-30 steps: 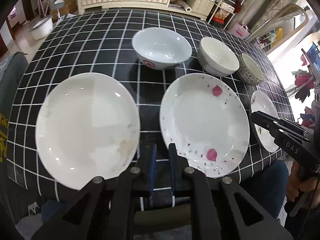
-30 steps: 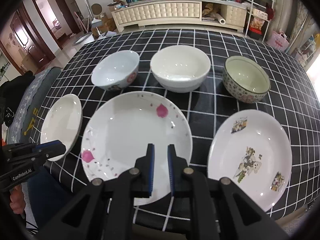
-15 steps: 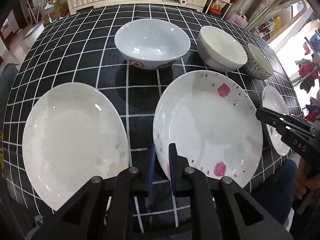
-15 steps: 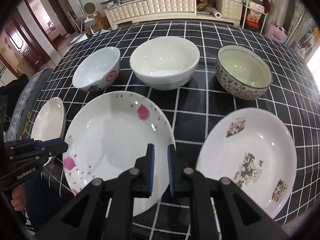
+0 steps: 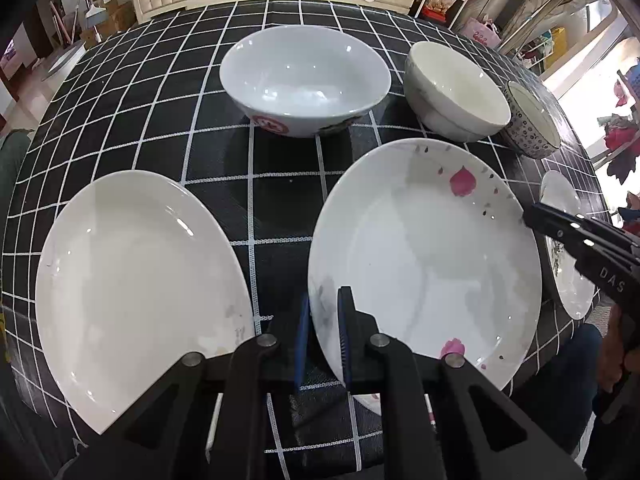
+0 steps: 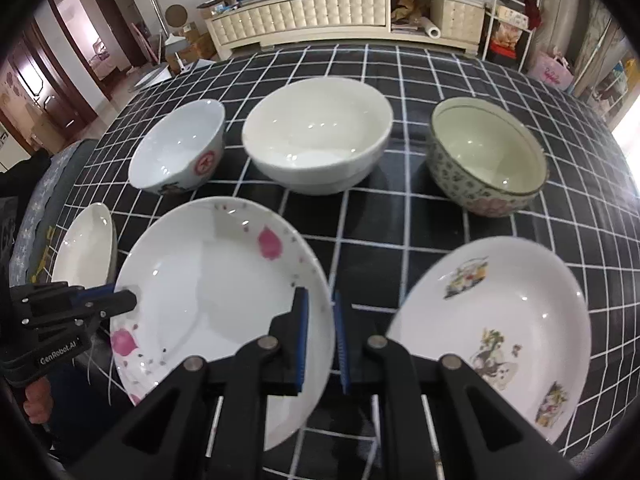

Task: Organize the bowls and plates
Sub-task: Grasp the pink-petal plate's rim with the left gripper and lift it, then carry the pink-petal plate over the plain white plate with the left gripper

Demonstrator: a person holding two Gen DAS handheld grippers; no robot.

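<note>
Nearest, bottom centre of the left wrist view: left gripper (image 5: 325, 300), jaws set close, straddling the left rim of the petal plate (image 5: 424, 264). They have just been opening a touch, with the rim between the pads. One pad lies over the plate's inner face, the other outside and under the lip.

Bottom centre of the right wrist view: right gripper (image 6: 320, 294), jaws equally narrow, clenched over the same plate's right rim. How firmly either pair bites is not clear.

The petal plate sits on the checked tablecloth (image 5: 280, 208), centre of the front row. The plain white plate (image 5: 136, 280) is at lower left and the cartoon plate (image 6: 492, 320) at lower right, both just beside it and not touching.

Step in hand, as judged: a two-handed lift of the petal plate, probably to stack it on a neighbour.
- Seat both pads well past the lip before lifting, as glazed ware slips.
- Raise both sides together and keep the plate level.
- Clear the neighbour's rim fully before moving sideways.

Far row, upper part of the frames: red-mark bowl (image 5: 304, 76), white bowl (image 6: 316, 140), patterned bowl (image 6: 486, 160), all upright and apart. Keep the lift low enough not to swing into them.
</note>
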